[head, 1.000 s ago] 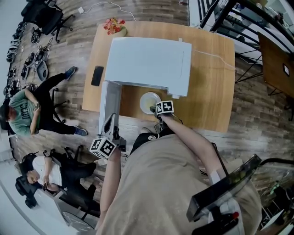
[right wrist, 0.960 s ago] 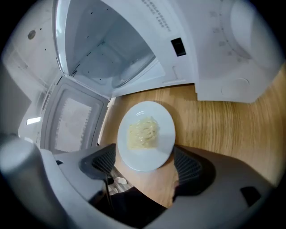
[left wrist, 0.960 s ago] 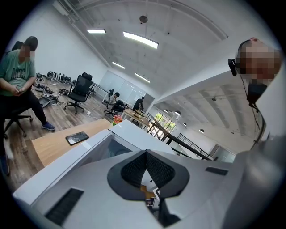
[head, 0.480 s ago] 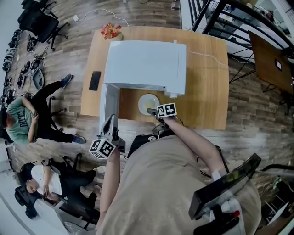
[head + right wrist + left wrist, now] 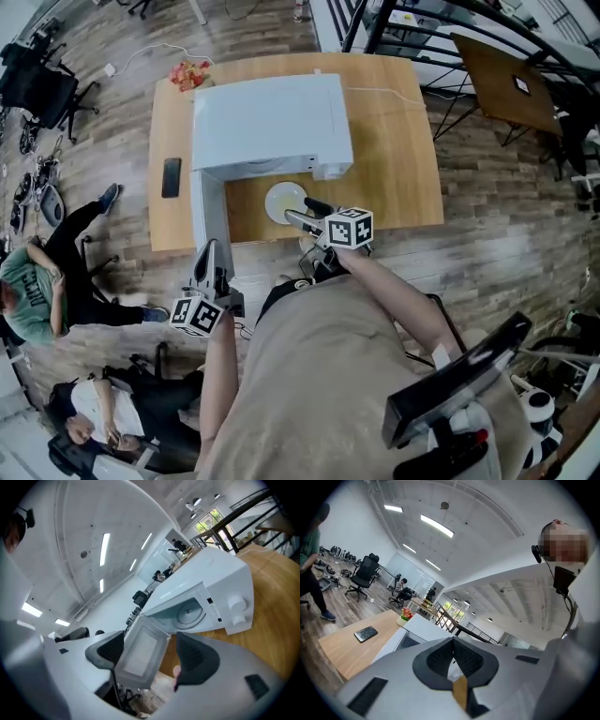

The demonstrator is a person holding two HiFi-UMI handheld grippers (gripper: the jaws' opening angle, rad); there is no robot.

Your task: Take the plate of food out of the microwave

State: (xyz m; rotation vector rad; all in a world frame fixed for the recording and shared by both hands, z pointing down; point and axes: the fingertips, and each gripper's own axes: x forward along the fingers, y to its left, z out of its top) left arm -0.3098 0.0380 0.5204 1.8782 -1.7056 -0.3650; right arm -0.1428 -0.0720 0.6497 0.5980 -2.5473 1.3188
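The white microwave (image 5: pixel 267 122) stands on the wooden table (image 5: pixel 394 159), its door (image 5: pixel 208 211) swung open toward me. A white plate with pale food (image 5: pixel 281 200) rests on the table just in front of the open cavity. My right gripper (image 5: pixel 298 214) hovers at the plate's near right rim, its jaws apart and closing with nothing between them. In the right gripper view, that gripper (image 5: pixel 150 656) looks at the door (image 5: pixel 140 651) and the bare turntable (image 5: pixel 190 612). My left gripper (image 5: pixel 208 253) is shut and empty by the door's near end, pads meeting (image 5: pixel 453 644).
A black phone (image 5: pixel 171 176) and a small flower pot (image 5: pixel 190 73) sit on the table's left part. Two seated people (image 5: pixel 28 291) and office chairs are at the left on the floor. A dark metal frame and another table (image 5: pixel 506 80) stand at the back right.
My right gripper has drawn back from over the plate toward me and its jaws now show apart. The plate stays on the table. The left gripper barely moved.
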